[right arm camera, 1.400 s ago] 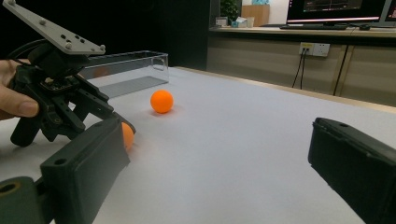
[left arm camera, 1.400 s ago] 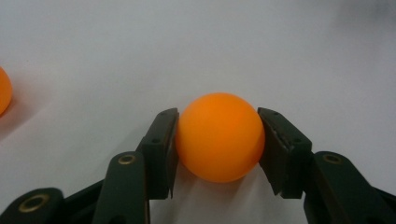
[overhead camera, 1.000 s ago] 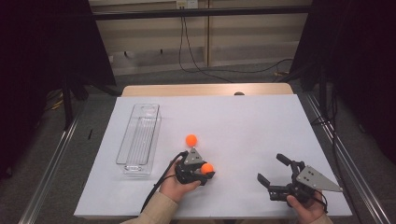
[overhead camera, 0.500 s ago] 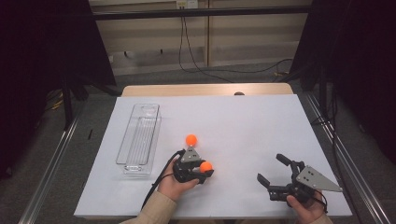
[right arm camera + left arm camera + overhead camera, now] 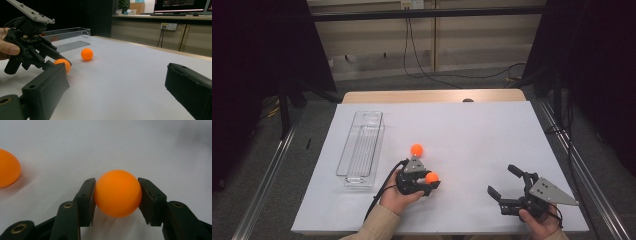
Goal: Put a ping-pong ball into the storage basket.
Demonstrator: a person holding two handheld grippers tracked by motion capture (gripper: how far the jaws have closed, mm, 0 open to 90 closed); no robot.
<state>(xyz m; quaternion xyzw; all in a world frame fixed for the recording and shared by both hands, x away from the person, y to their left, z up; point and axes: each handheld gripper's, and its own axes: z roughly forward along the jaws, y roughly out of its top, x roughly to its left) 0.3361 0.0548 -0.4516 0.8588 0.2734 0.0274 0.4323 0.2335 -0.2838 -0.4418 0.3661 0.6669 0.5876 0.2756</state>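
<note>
**A white-topped table in a dim room**

A white sheet (image 5: 472, 125) is laid over a wooden table (image 5: 432, 96). Black curtains (image 5: 257, 45) are hung at both sides. A pale panelled wall (image 5: 377, 45) is seen behind, with cables (image 5: 422, 55) trailed from a socket (image 5: 407, 4) onto grey floor (image 5: 267, 165).

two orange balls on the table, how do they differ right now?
The near ball is clamped between the left gripper jaws; the far ball lies free on the white table. The far ball sits closer to the clear tray. Both look alike in colour and size.
</note>
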